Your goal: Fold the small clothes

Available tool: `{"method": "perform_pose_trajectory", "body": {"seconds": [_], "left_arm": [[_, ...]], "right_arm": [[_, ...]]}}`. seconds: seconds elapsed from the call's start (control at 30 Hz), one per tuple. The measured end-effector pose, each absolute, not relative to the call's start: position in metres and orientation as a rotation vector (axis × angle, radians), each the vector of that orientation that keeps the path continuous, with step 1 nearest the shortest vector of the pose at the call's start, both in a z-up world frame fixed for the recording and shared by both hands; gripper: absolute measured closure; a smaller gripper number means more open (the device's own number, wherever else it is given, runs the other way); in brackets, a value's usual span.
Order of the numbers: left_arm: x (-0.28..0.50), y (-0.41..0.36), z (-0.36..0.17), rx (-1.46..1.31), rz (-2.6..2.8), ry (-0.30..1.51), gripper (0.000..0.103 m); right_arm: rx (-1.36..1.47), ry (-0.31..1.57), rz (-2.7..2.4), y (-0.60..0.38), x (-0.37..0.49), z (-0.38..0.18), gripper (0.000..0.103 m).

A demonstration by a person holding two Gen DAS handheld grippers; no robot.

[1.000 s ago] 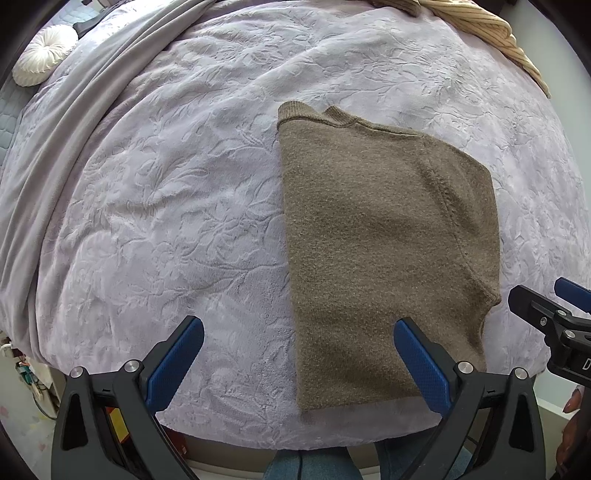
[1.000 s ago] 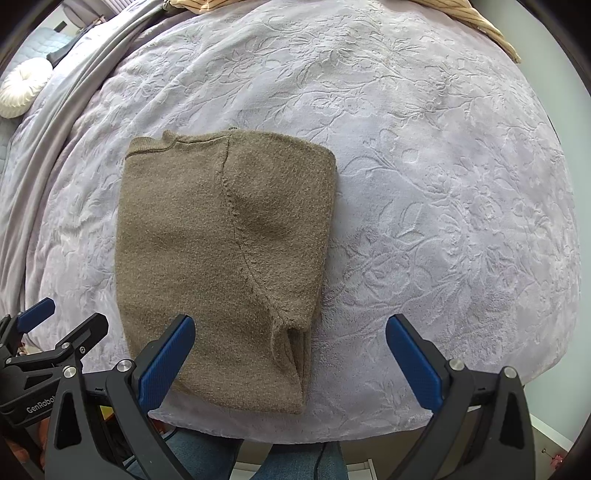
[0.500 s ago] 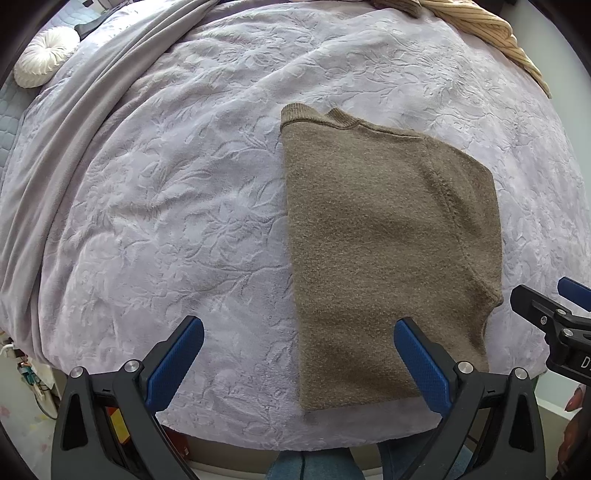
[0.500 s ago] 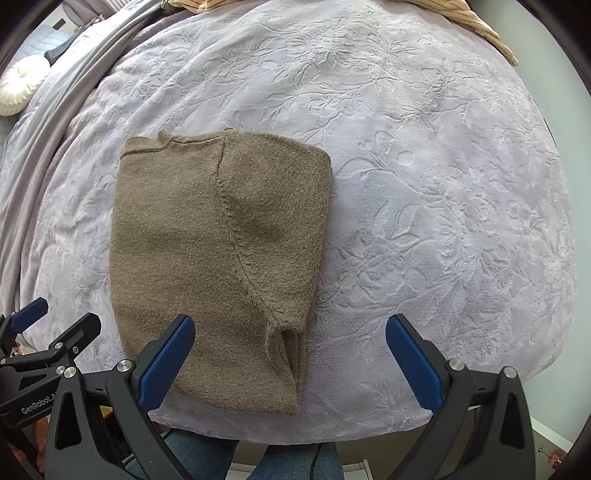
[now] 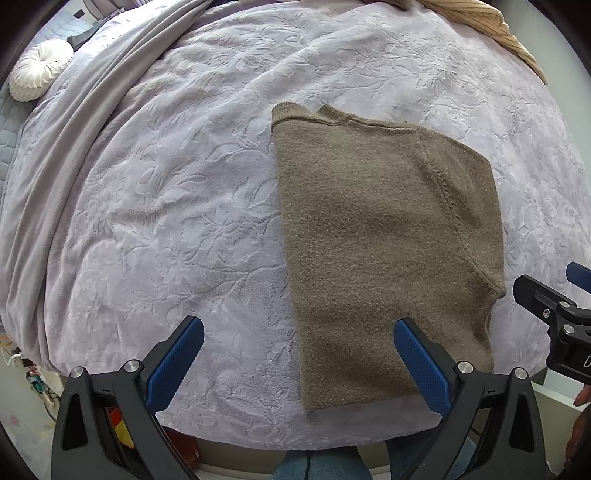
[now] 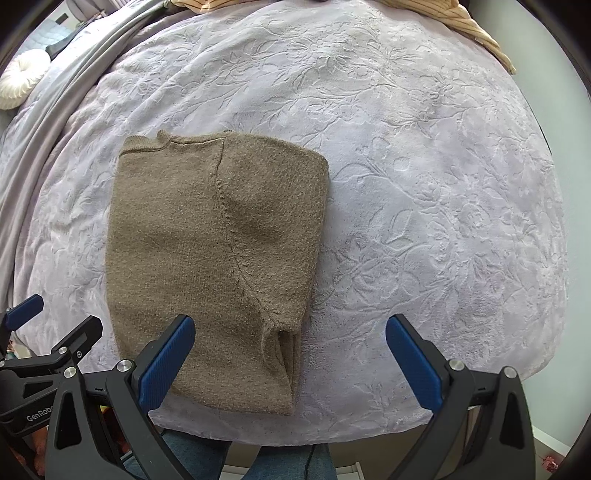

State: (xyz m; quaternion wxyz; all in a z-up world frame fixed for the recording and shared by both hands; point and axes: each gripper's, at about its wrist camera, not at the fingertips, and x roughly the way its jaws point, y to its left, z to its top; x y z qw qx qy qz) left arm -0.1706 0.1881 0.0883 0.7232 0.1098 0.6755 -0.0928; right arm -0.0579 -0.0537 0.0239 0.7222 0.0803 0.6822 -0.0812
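Bed [image 5: 184, 221]: covered by a pale lilac plush blanket [image 6: 424, 184] embossed with a floral and leaf pattern, filling most of both views. Grey throw [image 5: 74, 147]: lay in long folds along the bed's left side. Round white pleated cushion [image 5: 38, 75]: sat at the far left, beside a grey quilted cover [image 5: 11, 122]. Tan ribbed fabric [image 5: 491, 26]: bunched at the bed's far right edge. Wall [image 6: 554, 92]: plain, pale, on the right. Floor [image 5: 22, 424]: light, seen below the bed's near left corner, with small cluttered items too blurred to identify. Light: soft, even.
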Motion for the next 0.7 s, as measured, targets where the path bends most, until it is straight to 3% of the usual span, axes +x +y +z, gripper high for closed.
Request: {"method": "perform_pose_trajectory", "body": {"seconds": [0.7], "left_arm": [[-0.1745, 0.182, 0.0915, 0.266, -0.212, 1.476, 0.0]], "right_arm": [[0.173, 1.509, -0.175, -0.0505, -0.0597, 0.0232, 0.0]]}}
